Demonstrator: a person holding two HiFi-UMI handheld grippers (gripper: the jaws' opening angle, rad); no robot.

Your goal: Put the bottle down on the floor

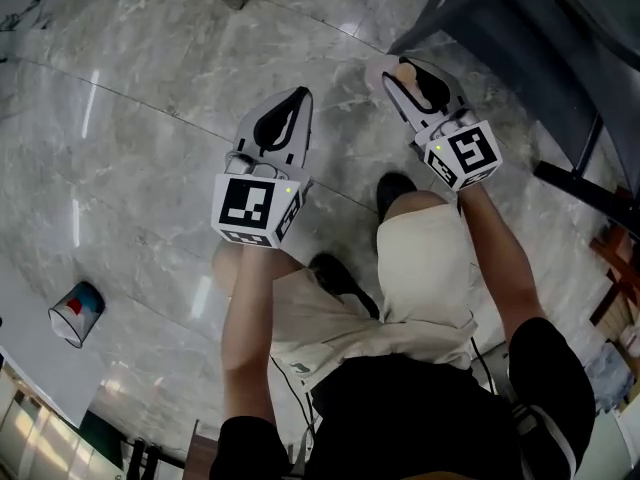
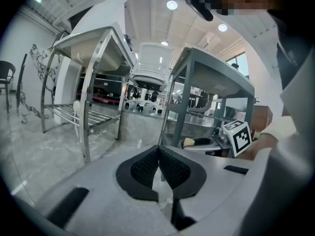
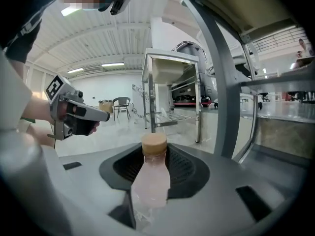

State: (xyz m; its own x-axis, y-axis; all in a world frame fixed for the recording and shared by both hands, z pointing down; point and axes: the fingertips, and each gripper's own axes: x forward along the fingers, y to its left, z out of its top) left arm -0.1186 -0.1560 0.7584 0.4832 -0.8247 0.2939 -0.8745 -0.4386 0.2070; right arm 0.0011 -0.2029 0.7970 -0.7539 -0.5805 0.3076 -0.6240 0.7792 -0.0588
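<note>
Far left, down on the grey marble floor (image 1: pixel 150 88): a small blue-rimmed cup (image 1: pixel 77 311) with red on its side, just beside a white panel (image 1: pixel 40 368), well apart from everything else.

Next over, left claw (image 1: pixel 285 128), marker cube toward the camera, held out over the floor. Pads (image 2: pixel 142 166) pressed together at the tips, nothing between them. Gripping no object at all. Beyond it in the left gripper view, metal-legged surfaces (image 2: pixel 88 97) on the same shiny floor.

Centre, two bare knees, pale shorts (image 1: pixel 425 268), black shoes (image 1: pixel 395 190) planted between the claws.

Then right claw (image 1: pixel 408 76), out in front of the right knee, near the leg of a dark surface (image 1: pixel 520 28). Clamped on the bottle (image 3: pixel 150 181): pale pink, clear plastic, lying lengthwise between the pads with its tan cap (image 3: pixel 154 140) out at the tips. Jaws spread fairly wide to take its body. Bottle up in the grip, no contact with the floor to be made out.
</note>
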